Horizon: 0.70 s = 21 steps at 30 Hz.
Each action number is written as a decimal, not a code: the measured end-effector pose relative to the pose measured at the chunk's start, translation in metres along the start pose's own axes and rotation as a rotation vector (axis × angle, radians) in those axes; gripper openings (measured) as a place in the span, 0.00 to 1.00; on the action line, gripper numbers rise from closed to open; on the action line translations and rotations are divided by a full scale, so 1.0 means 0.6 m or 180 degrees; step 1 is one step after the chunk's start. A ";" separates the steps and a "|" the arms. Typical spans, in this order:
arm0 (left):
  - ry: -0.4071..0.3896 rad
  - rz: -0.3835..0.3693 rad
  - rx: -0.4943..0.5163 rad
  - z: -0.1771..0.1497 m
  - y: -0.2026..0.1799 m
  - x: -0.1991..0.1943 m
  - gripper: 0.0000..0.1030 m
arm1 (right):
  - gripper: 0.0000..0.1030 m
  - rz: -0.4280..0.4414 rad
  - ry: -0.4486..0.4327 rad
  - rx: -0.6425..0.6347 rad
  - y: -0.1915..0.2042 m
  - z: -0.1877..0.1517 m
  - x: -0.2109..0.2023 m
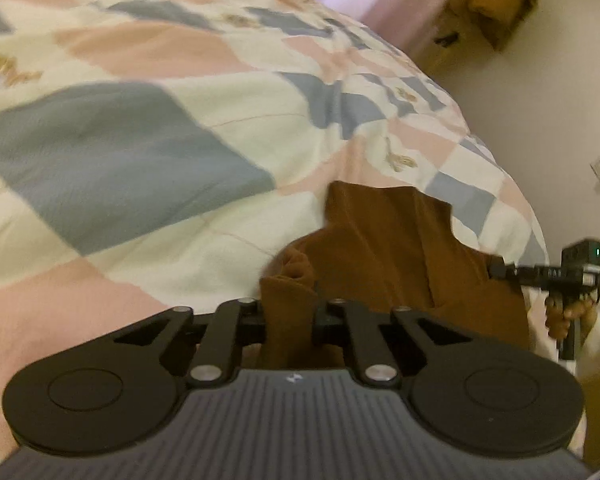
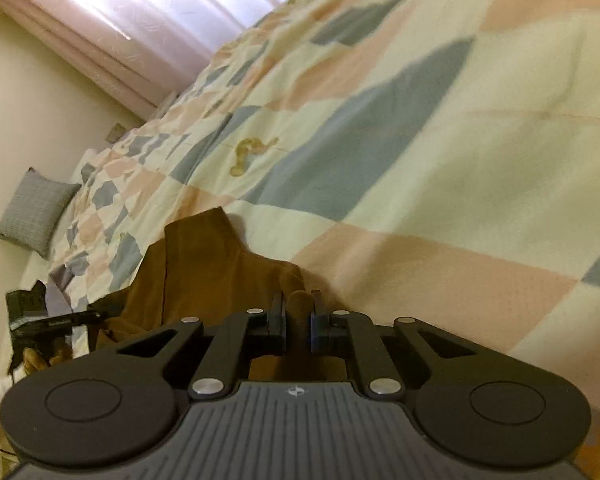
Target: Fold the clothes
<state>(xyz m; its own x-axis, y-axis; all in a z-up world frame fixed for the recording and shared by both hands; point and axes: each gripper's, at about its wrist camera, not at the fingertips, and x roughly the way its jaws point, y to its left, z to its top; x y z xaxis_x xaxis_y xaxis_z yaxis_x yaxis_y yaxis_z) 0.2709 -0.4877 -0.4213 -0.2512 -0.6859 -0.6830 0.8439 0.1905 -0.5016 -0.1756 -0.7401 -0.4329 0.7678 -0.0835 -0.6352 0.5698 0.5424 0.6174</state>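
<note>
Gripping the brown garment at two edges, I have my left gripper and right gripper both clenched on it above the patchwork quilt.

bed: patchwork quilt lies broad and bare ahead, open to pass over | near edge: brown garment bunched between both grippers | far end: grey cushion against wall | curtain bounds the far side
</note>
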 end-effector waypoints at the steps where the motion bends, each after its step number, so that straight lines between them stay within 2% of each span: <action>1: -0.0011 0.0002 0.0045 0.000 -0.007 -0.007 0.07 | 0.09 -0.0006 -0.0032 -0.0069 0.008 -0.001 -0.007; 3: -0.0035 0.0005 0.0135 0.000 -0.022 -0.023 0.07 | 0.09 0.0042 -0.0148 -0.0131 0.025 -0.005 -0.030; 7: -0.0199 -0.0109 0.0171 -0.026 -0.056 -0.101 0.06 | 0.08 0.0264 -0.0425 -0.0225 0.074 -0.034 -0.113; 10: -0.0254 -0.0178 0.0233 -0.075 -0.090 -0.183 0.07 | 0.09 0.0401 -0.0570 -0.0277 0.111 -0.084 -0.196; 12: -0.0197 -0.0268 0.0290 -0.120 -0.111 -0.232 0.07 | 0.09 0.0435 -0.0574 -0.0283 0.133 -0.136 -0.252; 15: 0.0028 -0.0357 0.0475 -0.207 -0.141 -0.289 0.07 | 0.09 0.0363 -0.0423 -0.0225 0.156 -0.236 -0.328; 17: 0.0245 -0.0387 0.0588 -0.272 -0.155 -0.313 0.07 | 0.09 0.0221 -0.0187 -0.0086 0.159 -0.316 -0.360; 19: 0.0493 -0.0395 0.0669 -0.340 -0.161 -0.327 0.07 | 0.09 0.0102 0.0122 0.0068 0.158 -0.399 -0.371; 21: 0.0700 -0.0283 0.0799 -0.398 -0.162 -0.323 0.08 | 0.09 -0.0010 0.0408 0.0191 0.154 -0.470 -0.363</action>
<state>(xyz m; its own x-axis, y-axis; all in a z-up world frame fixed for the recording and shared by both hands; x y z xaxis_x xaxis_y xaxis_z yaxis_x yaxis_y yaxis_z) 0.1244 -0.2056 -0.3672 -0.4021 -0.5190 -0.7543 0.8975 -0.0607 -0.4367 -0.3727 -0.4363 -0.3683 0.7245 0.0246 -0.6888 0.5915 0.4909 0.6397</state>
